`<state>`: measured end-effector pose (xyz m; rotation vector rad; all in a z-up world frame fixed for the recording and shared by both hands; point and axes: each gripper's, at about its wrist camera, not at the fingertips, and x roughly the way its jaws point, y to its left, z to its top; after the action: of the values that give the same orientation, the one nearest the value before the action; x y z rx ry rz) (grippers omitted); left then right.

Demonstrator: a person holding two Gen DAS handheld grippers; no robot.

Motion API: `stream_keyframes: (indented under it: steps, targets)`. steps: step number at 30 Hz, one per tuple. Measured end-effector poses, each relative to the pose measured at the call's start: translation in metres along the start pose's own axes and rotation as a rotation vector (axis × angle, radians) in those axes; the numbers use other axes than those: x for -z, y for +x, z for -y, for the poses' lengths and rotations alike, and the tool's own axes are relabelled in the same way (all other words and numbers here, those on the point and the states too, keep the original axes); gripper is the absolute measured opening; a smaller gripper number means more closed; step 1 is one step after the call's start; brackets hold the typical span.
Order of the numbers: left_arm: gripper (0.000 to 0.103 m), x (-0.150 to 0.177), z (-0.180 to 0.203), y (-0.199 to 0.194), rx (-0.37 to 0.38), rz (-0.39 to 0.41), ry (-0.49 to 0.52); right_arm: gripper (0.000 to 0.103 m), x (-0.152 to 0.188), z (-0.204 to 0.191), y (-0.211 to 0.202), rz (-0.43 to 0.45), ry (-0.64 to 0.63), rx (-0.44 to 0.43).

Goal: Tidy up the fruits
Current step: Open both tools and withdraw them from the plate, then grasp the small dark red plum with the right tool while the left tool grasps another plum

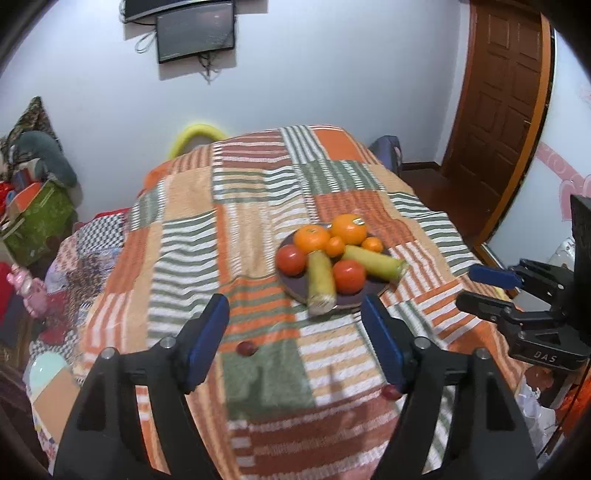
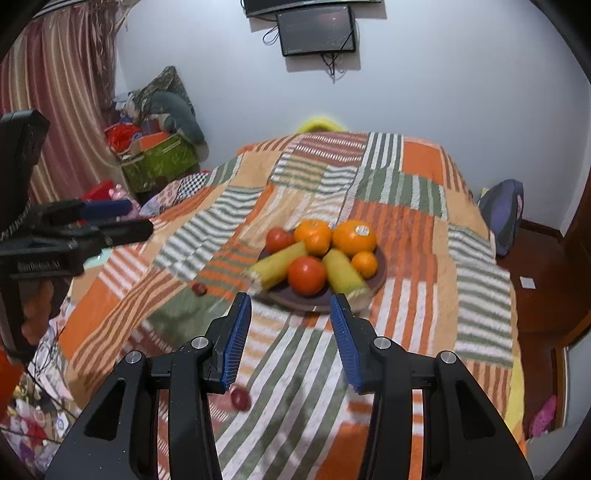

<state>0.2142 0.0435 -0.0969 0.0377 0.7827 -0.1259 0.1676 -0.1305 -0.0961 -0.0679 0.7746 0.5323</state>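
Observation:
A dark plate [image 1: 373, 288] [image 2: 286, 295] sits on the patchwork blanket, holding two big oranges [image 1: 349, 229], two small mandarins, two tomatoes [image 1: 348, 276] [image 2: 307, 275] and two long yellow-green pieces [image 1: 320, 280]. Two small dark-red fruits lie loose on the blanket, one [image 1: 246, 348] [image 2: 199, 288] further from me than the other [image 1: 392, 393] [image 2: 240, 398]. My left gripper [image 1: 294, 299] [image 2: 139, 218] hovers open in front of the plate, with nothing between its blue pads. Beside it my right gripper [image 2: 291, 297] [image 1: 466, 286] is open too and holds nothing.
The blanket [image 1: 184, 236] covers a bed. A green box with clutter [image 2: 159, 162] stands at its left, a bag [image 2: 504, 214] at the far right, and a wooden door [image 1: 498, 92] is on the right wall. Screens [image 2: 316, 31] hang on the wall ahead.

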Motion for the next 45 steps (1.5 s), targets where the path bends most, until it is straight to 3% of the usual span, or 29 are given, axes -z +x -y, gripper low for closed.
stream_keyframes:
  steps: [15,21,24,37,42,45]
  targets:
    - [0.074,0.065,-0.018,0.011,0.021,-0.122,-0.021,0.04,0.061,-0.036,0.054,-0.201,-0.004,-0.083]
    - [0.074,0.077,-0.023,0.025,0.018,-0.167,-0.013,0.031,0.076,-0.042,0.077,-0.274,-0.018,-0.089]
    - [0.074,0.079,-0.026,0.033,0.009,-0.183,-0.01,0.02,0.082,-0.043,0.085,-0.305,-0.029,-0.094]
    - [0.073,0.082,-0.047,0.074,0.016,-0.244,-0.056,0.018,0.07,-0.036,0.077,-0.255,-0.022,-0.1]
    - [0.051,0.077,-0.055,0.098,-0.003,-0.27,-0.052,0.019,0.054,-0.032,0.076,-0.213,-0.01,-0.106]
    - [0.047,0.075,-0.057,0.111,-0.01,-0.278,-0.041,0.019,0.046,-0.029,0.078,-0.197,-0.001,-0.112]
